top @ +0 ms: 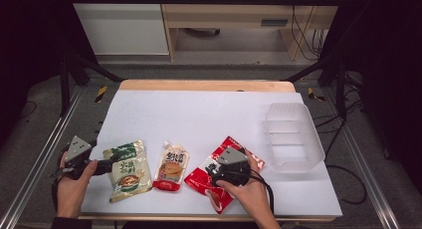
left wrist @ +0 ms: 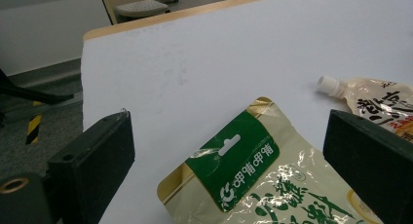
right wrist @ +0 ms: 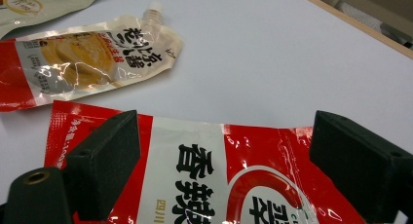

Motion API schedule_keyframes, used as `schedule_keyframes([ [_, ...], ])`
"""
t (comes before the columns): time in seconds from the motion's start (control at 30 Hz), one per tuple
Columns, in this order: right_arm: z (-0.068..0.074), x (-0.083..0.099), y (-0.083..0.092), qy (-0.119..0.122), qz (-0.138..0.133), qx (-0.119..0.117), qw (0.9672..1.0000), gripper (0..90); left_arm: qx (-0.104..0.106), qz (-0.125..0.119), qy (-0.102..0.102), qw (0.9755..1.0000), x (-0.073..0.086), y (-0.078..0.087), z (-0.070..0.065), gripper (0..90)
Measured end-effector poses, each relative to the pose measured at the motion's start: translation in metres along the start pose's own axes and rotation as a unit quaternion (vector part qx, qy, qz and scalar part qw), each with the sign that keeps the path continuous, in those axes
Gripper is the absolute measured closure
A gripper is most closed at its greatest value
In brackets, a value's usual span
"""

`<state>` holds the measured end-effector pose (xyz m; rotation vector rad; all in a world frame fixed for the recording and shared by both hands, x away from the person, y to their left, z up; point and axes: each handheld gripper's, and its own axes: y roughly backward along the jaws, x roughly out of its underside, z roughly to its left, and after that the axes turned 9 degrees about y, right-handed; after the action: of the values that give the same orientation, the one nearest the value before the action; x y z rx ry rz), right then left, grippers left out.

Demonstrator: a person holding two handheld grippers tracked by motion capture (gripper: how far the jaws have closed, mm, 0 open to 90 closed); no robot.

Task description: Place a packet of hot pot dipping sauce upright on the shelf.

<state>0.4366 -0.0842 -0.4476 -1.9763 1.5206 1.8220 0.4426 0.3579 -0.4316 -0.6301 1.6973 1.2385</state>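
Right now the right gripper (top: 225, 164) is hovering with fingers released, straddling the red packet (right wrist: 234, 185), whose long axis is running away toward the clear tray (top: 293, 134); the left gripper (top: 97, 165) is likewise gaping over the green pouch (left wrist: 253, 180)

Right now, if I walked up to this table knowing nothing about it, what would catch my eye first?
Three shiny food packets lie in a row along the near edge of the white table: a green and cream pouch at the left, a spouted sauce pouch in the middle, a red packet at the right. The left gripper and right gripper hover over the outer two, jaws open. A clear plastic tray sits far right.
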Motion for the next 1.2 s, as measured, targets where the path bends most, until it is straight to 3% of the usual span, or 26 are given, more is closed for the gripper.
schedule_keyframes([
  [0.27, -0.001, 0.002, 0.005, 0.004, 0.004, 0.007, 1.0000, 10.7, -0.002, 0.005, 0.007, 1.0000, 0.001, 0.003, 0.017, 4.9],
  [0.43, -0.001, 0.004, 0.004, 0.004, 0.010, 0.006, 0.9999, 10.6, 0.001, 0.031, 0.011, 0.9994, 0.006, -0.002, 0.026, 5.9],
  [0.57, -0.001, 0.005, 0.001, 0.011, 0.018, 0.003, 0.9998, 10.6, 0.009, 0.058, 0.005, 0.9982, 0.007, -0.009, 0.026, 6.6],
  [0.67, -0.001, 0.005, 0.000, 0.013, 0.022, 0.004, 0.9997, 10.7, 0.005, 0.065, 0.004, 0.9979, 0.008, -0.012, 0.029, 7.2],
  [0.73, -0.001, 0.005, 0.000, 0.013, 0.022, 0.004, 0.9997, 10.8, 0.003, 0.066, 0.014, 0.9977, 0.010, -0.014, 0.034, 10.1],
  [0.8, -0.001, 0.005, 0.000, 0.014, 0.022, 0.004, 0.9997, 10.8, 0.017, 0.070, 0.023, 0.9972, 0.011, -0.016, 0.038, 11.9],
  [0.97, 0.001, 0.005, -0.002, 0.018, 0.025, -0.003, 0.9995, 10.9, 0.030, 0.103, 0.003, 0.9942, 0.014, -0.025, 0.035, 16.5],
  [1.1, 0.002, 0.005, -0.002, 0.023, 0.027, -0.005, 0.9994, 10.9, 0.044, 0.110, -0.003, 0.9929, 0.014, -0.030, 0.031, 22.1],
  [1.2, 0.002, 0.005, -0.003, 0.024, 0.029, -0.006, 0.9993, 11.0, 0.041, 0.129, -0.013, 0.9908, 0.015, -0.033, 0.029, 22.6],
])
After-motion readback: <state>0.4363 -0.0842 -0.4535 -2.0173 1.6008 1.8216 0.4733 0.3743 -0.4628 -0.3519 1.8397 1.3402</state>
